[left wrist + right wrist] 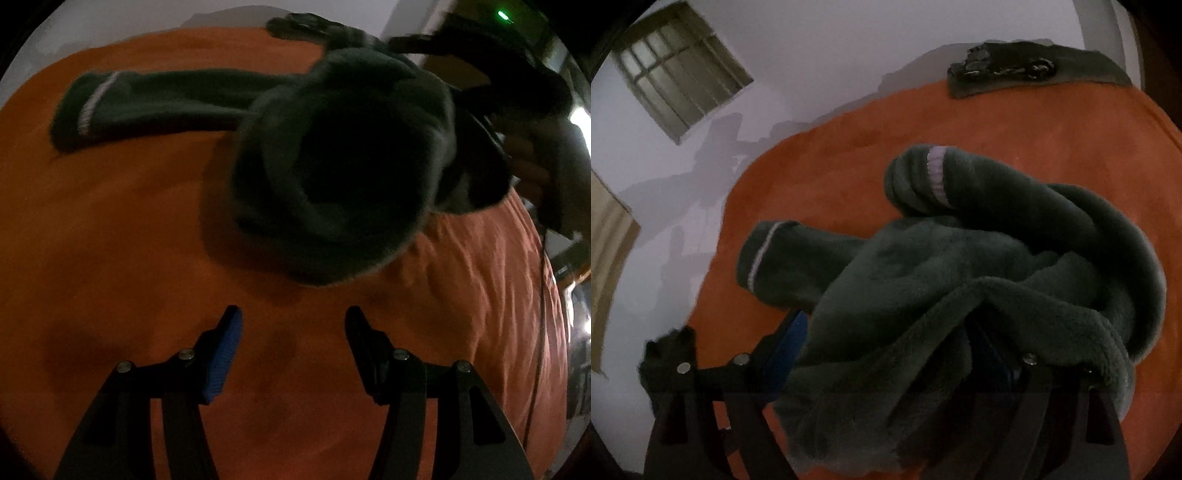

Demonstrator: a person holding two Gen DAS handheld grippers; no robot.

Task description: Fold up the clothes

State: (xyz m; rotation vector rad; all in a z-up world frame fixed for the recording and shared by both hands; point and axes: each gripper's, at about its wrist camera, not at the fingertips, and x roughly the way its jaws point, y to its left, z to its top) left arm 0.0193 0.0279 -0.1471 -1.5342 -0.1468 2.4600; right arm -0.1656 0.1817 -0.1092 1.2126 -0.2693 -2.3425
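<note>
Your right gripper [886, 369] clamps the soft, floppy fleece garment [960, 277]; your left gripper [293, 332] gapes empty. Pinch a cuff [88, 107].

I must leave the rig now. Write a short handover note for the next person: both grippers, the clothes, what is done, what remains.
Left gripper: open, empty, above the orange cover.
Right gripper: fingers hidden by the dark green fleece garment bunched over them; it seems to be holding the garment, but I cannot tell.
Garment: crumpled, partly lifted, both striped cuffs visible.
A second dark item lies at the far edge.
Done: no fold visible.
Left: spread the garment flat, then fold it.
</note>
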